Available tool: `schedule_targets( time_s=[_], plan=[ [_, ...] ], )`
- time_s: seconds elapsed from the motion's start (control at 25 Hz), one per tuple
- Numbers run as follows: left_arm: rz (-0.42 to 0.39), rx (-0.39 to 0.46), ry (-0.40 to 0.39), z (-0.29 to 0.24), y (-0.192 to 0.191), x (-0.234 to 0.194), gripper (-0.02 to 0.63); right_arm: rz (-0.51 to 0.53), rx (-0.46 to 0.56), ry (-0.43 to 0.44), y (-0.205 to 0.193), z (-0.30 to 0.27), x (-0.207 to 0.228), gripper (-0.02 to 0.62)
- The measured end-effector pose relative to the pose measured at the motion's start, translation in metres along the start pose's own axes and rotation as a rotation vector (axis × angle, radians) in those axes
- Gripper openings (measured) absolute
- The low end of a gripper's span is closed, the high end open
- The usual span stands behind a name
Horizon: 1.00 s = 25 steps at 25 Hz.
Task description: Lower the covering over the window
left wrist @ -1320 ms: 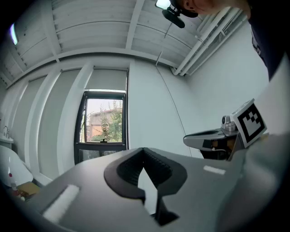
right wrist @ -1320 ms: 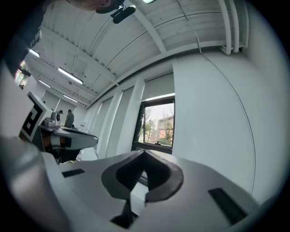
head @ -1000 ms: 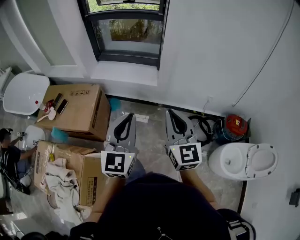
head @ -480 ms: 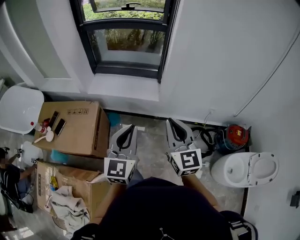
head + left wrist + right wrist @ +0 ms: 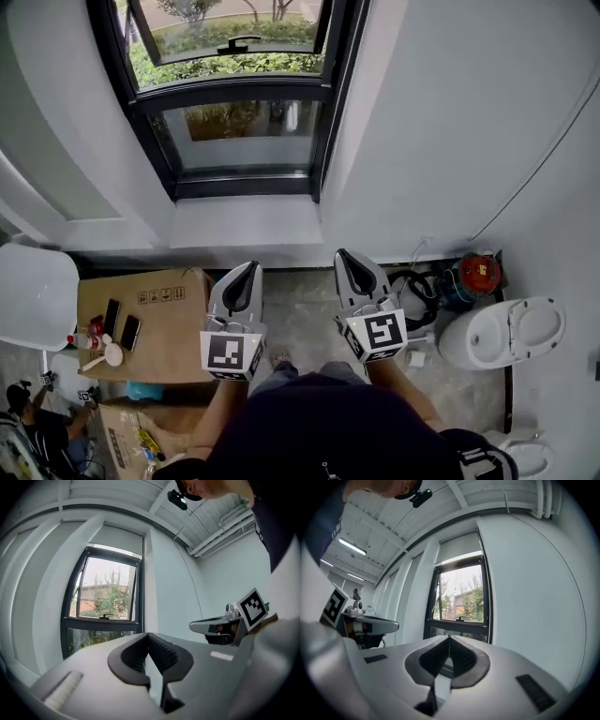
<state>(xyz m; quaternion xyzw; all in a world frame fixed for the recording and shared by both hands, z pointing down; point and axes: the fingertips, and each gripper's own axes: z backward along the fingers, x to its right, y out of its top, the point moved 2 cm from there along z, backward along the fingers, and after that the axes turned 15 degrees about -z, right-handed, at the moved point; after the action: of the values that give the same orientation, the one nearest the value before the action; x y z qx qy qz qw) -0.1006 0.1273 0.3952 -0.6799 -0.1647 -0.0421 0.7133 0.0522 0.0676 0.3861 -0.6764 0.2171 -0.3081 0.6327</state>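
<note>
A black-framed window (image 5: 234, 131) is set in the white wall ahead, its upper sash tilted open. The covering is a pale roller blind (image 5: 119, 537), rolled up at the window's top; it also shows in the right gripper view (image 5: 458, 544). My left gripper (image 5: 251, 267) and right gripper (image 5: 343, 254) are held side by side, level, pointing at the window and short of the white sill (image 5: 244, 225). Both are shut with nothing between the jaws (image 5: 148, 634) (image 5: 449, 637). Neither touches the blind or the window.
A cardboard box (image 5: 141, 323) with phones and small items stands to the left below the sill. A white basin (image 5: 33, 295) is at far left. A toilet (image 5: 511, 333) and a red device (image 5: 478, 272) with cables stand at right. A thin cable (image 5: 534, 159) crosses the right wall.
Both grippers and the head camera have moved toward the window, which now looms larger. The boxes and the floor items have slid back in the view. Both grippers stay shut.
</note>
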Motion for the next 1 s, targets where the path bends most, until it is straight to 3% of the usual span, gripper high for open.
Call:
schedule_targets(
  time_s=[0.28,0.48,0.64,0.8,0.92,1.0],
  plan=[
    [0.069,-0.025,-0.044,-0.042,-0.032,-0.035,0.011,0.011,-0.06,-0.09,-0.01,-0.045,0.021,0.012],
    [0.085,-0.049,-0.051,-0.066,-0.047,-0.053,0.011,0.057,-0.063,-0.071,-0.005,-0.086,0.024,0.012],
    [0.096,-0.01,-0.041,-0.098,-0.048,-0.071,0.011,0.044,-0.041,-0.058,-0.005,-0.128,0.042,0.012],
    [0.079,0.018,-0.091,-0.145,-0.054,-0.087,0.012,0.03,0.009,-0.032,-0.005,-0.186,0.062,0.012],
    [0.09,0.023,-0.136,-0.192,-0.055,-0.098,0.081,0.025,0.036,-0.027,0.004,-0.225,0.082,0.012],
    [0.075,0.043,-0.165,-0.227,-0.049,-0.105,0.091,0.025,0.054,-0.031,0.014,-0.248,0.098,0.012]
  ],
)
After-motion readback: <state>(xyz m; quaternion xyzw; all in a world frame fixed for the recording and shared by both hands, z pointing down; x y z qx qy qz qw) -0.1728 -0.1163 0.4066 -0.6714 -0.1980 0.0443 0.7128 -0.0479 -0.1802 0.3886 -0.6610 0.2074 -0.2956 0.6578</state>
